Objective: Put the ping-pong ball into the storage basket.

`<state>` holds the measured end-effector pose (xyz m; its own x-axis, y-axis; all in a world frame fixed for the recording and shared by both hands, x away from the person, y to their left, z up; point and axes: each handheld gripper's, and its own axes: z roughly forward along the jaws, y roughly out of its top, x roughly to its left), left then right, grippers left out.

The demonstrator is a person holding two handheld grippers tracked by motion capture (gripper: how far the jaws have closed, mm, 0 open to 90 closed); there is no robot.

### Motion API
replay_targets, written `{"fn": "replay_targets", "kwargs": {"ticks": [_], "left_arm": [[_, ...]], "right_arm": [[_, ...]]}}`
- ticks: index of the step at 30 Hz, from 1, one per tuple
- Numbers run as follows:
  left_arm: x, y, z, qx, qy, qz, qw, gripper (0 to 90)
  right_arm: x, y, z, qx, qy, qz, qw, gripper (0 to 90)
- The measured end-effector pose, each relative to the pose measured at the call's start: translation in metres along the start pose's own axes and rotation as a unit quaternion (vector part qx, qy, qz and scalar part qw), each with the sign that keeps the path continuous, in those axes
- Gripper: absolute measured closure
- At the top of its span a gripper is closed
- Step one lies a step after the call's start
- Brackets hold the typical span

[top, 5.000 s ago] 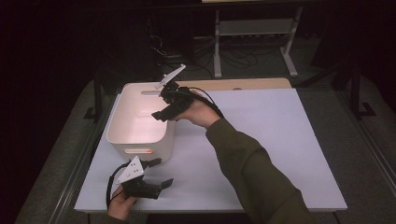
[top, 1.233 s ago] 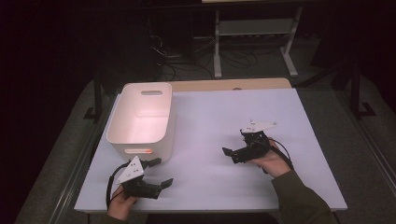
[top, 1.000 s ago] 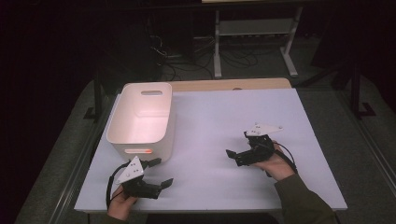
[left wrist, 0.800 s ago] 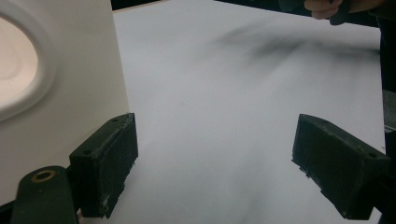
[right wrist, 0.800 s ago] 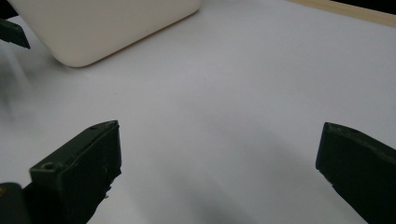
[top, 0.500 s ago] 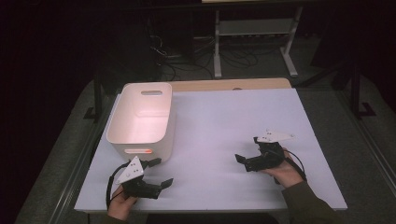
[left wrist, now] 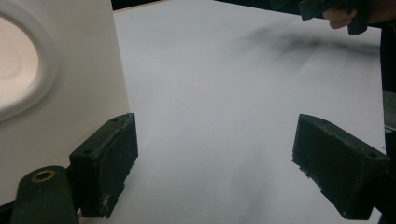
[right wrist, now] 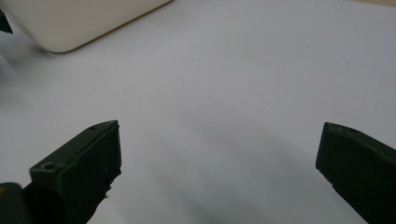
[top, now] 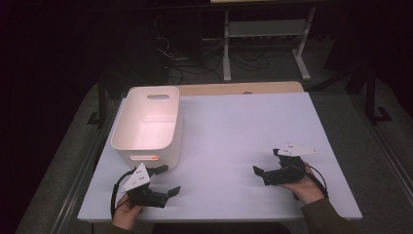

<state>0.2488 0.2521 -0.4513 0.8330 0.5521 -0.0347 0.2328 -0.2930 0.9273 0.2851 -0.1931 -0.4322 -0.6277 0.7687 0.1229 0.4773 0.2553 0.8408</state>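
Note:
A white plastic bin (top: 146, 122) with handle slots stands at the table's left; its inside looks bare in the high view. My left gripper (top: 169, 179) rests low at the front left, just in front of the bin, open with nothing between its jaws. The left gripper view has the left gripper (left wrist: 224, 163) wide open over bare tabletop, with the bin wall (left wrist: 60, 93) close beside its left jaw. My right gripper (top: 266, 161) sits at the front right, open and holding nothing. The right gripper view looks between the right gripper (right wrist: 219, 158) jaws toward the bin (right wrist: 84, 18).
The white tabletop (top: 234, 126) stretches between the two grippers. A wooden strip (top: 238, 88) runs along the far edge. Behind the table stand a metal rack (top: 265, 34) and cables on a dark floor. The other hand's gripper (left wrist: 327, 7) appears far off in the left gripper view.
Five seconds ago the right gripper was over the bin; it has since come back to the table's front right and slid nearer the front edge. The left gripper stayed put.

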Motion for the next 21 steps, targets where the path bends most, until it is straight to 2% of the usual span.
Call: {"fn": "replay_targets", "kwargs": {"ticks": [9, 17, 21], "left_arm": [[0.0, 0.0, 0.0, 0.001, 0.0, 0.0, 1.0, 14.1], [0.0, 0.0, 0.0, 0.002, -0.001, 0.0, 1.0, 14.2], [0.0, 0.0, 0.0, 0.002, -0.001, 0.0, 1.0, 14.2]], "right_arm": [[-0.004, -0.012, -0.01, -0.002, -0.019, 0.006, 0.9998, 0.0], [-0.008, -0.02, -0.014, -0.004, -0.024, 0.014, 0.9996, 0.0], [-0.008, -0.022, -0.014, -0.004, -0.025, 0.008, 0.9997, 0.0]]}}
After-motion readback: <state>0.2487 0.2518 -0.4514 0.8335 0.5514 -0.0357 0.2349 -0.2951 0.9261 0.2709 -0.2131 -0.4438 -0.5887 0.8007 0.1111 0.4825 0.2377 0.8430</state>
